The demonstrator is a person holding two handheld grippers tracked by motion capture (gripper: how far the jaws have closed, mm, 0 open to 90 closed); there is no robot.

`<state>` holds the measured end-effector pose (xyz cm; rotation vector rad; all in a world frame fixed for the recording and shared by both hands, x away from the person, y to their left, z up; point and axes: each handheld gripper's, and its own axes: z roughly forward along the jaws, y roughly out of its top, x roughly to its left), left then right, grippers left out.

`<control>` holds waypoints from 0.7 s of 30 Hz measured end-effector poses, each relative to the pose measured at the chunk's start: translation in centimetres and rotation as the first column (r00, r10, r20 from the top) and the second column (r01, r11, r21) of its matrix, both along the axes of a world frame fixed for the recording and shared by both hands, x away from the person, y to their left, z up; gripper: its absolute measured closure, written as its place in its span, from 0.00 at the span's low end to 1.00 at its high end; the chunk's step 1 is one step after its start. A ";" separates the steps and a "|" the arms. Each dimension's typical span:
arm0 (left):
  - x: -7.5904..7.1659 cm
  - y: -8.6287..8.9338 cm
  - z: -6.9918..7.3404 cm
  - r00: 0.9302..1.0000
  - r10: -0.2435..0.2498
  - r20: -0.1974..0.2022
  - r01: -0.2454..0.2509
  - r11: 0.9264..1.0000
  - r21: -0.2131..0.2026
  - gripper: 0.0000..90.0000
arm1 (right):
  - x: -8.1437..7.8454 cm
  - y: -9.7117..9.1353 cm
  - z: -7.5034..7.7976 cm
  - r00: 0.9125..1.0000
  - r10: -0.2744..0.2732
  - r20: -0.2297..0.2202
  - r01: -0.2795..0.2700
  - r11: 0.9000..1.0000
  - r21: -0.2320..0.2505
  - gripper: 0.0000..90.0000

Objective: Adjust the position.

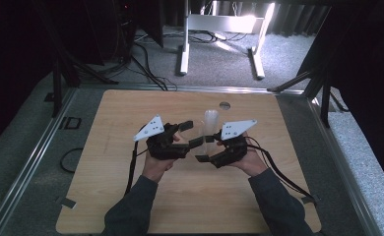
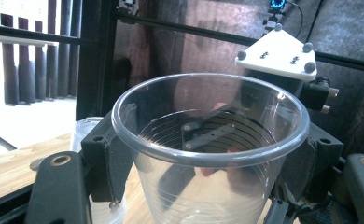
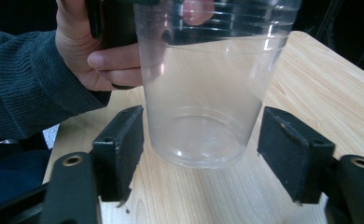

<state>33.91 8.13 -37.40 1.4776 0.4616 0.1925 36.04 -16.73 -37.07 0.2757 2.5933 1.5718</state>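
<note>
Room: dim, grey carpet, white stand legs [image 1: 219, 44] at 12 o'clock, cables on the floor. Worktop [image 1: 131, 206]: pale wood board, bare apart from a stack of cups [image 1: 210, 122] standing at 12 o'clock of the hands.

Item: clear plastic cup [image 2: 208, 154], held above the worktop's centre. Left gripper [image 2: 208, 163] fingers [image 2: 112, 163] pressed on its wall just under the rim. Right gripper [image 3: 203, 154] fingers [image 3: 124, 144] parted wide, flanking the cup's base without contact.

Handling note: keep the left squeeze light so the thin wall does not buckle; draw the right gripper clear toward 6 o'clock before lowering the cup upright.
</note>
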 end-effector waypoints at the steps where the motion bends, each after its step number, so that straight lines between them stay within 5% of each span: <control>1: 0.0 0.0 0.0 1.000 0.000 0.000 0.000 1.000 0.000 0.31 | 0.0 0.0 0.0 1.000 0.000 0.000 0.000 1.000 0.000 0.33; 21: 0.1 0.7 -0.2 0.997 0.075 0.004 -0.075 0.996 0.044 0.31 | 0.0 -0.7 0.8 0.996 -0.070 0.048 0.070 0.997 -0.011 0.24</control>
